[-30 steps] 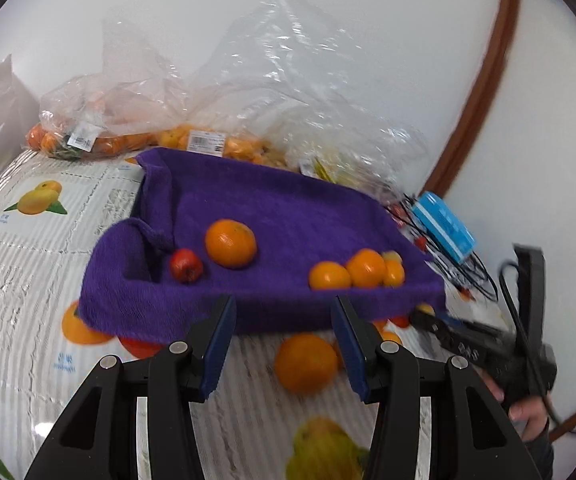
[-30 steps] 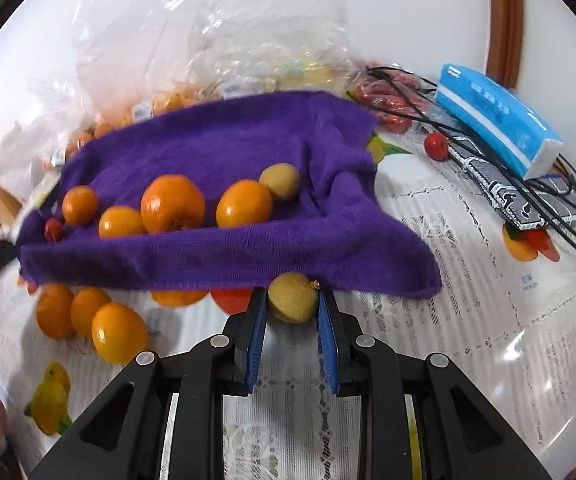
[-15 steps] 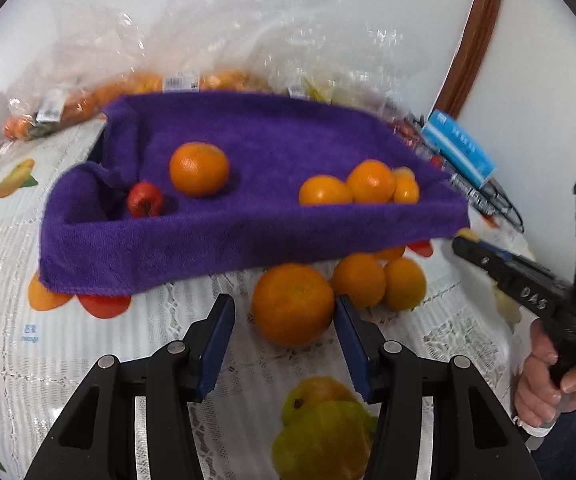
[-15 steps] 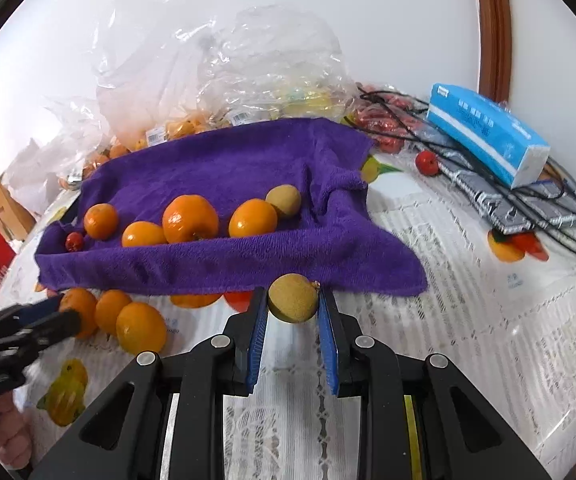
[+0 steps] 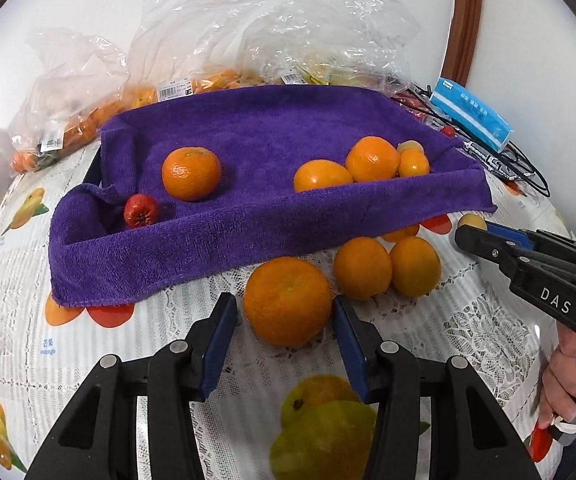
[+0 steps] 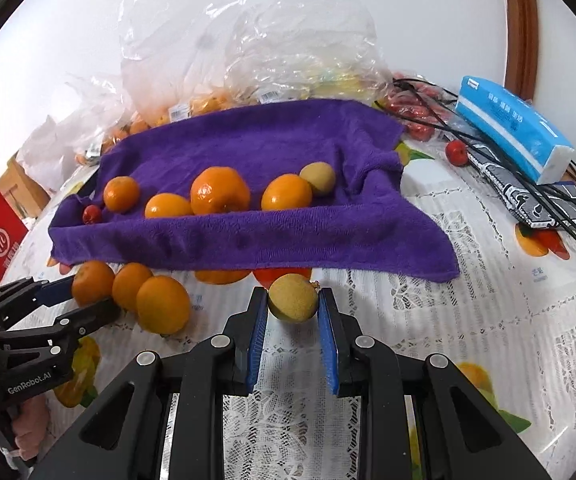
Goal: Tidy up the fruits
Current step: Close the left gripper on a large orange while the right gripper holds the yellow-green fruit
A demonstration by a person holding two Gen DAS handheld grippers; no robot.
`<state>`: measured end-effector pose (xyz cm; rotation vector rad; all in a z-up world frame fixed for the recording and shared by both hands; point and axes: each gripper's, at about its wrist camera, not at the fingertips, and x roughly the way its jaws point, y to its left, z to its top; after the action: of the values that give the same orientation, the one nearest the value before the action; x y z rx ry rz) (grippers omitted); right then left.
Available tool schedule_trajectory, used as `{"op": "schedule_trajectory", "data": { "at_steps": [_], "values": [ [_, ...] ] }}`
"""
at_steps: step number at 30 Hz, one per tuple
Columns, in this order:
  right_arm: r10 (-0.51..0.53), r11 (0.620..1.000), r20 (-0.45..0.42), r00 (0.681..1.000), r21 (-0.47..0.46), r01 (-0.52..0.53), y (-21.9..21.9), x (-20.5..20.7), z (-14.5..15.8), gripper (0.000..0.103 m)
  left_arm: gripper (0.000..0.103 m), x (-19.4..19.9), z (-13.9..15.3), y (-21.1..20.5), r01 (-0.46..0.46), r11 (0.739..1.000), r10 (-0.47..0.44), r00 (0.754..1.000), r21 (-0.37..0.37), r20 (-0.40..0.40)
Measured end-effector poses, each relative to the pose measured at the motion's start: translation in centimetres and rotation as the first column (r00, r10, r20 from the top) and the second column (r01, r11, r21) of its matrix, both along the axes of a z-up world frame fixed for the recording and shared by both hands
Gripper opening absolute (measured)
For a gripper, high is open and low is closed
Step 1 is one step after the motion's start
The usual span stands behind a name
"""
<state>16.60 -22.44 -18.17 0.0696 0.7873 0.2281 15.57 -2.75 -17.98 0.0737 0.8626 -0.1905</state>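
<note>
Left gripper dropped twd big orange; jaws closing, gap on left pad. Right gripper clenched on yellow-green fruit.

Purple towel, orange fruit, white lace tablecloth (printed with fruit), blue-and-white tissue pack.

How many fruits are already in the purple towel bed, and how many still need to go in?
Six fruits lie on the purple towel. The right claw is shut on a yellowish fruit. The left claw has been closing around a big orange, a gap still showing on one side. Two more oranges wait on the tablecloth.
</note>
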Motion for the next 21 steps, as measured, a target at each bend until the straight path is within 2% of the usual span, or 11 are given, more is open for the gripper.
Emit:
{"op": "schedule_trajectory", "data": {
  "at_steps": [3, 7, 10, 14, 21],
  "values": [
    [0.003, 1.000, -0.007, 1.000, 0.015, -0.003, -0.2, 0.1, -0.1, 0.026, 0.045, -0.1, 0.1, 0.4, -0.001, 1.000, 0.001, 1.000, -0.024, -0.001],
    [0.011, 0.996, -0.041, 0.999, 0.089, -0.007, -0.8, 0.4, -0.5, 0.026, 0.044, 0.0, 0.1, 0.6, 0.000, 0.999, 0.000, 1.000, -0.048, -0.003],
    [0.019, 0.997, -0.035, 0.999, 0.080, -0.016, -0.5, 0.3, -0.4, 0.025, 0.040, -0.1, 0.1, 0.7, 0.013, 0.998, -0.013, 1.000, -0.063, -0.002],
    [0.029, 0.998, -0.017, 0.999, 0.055, -0.028, -0.1, 0.0, -0.2, 0.025, 0.038, -0.2, 0.3, 1.4, 0.022, 0.991, -0.022, 1.000, -0.135, 0.004],
    [0.044, 0.997, 0.022, 0.999, 0.064, -0.045, -0.2, -0.5, 0.4, 0.025, 0.038, -1.1, 1.1, 2.5, 0.029, 0.976, -0.015, 0.998, -0.214, 0.065]
  ]
}}
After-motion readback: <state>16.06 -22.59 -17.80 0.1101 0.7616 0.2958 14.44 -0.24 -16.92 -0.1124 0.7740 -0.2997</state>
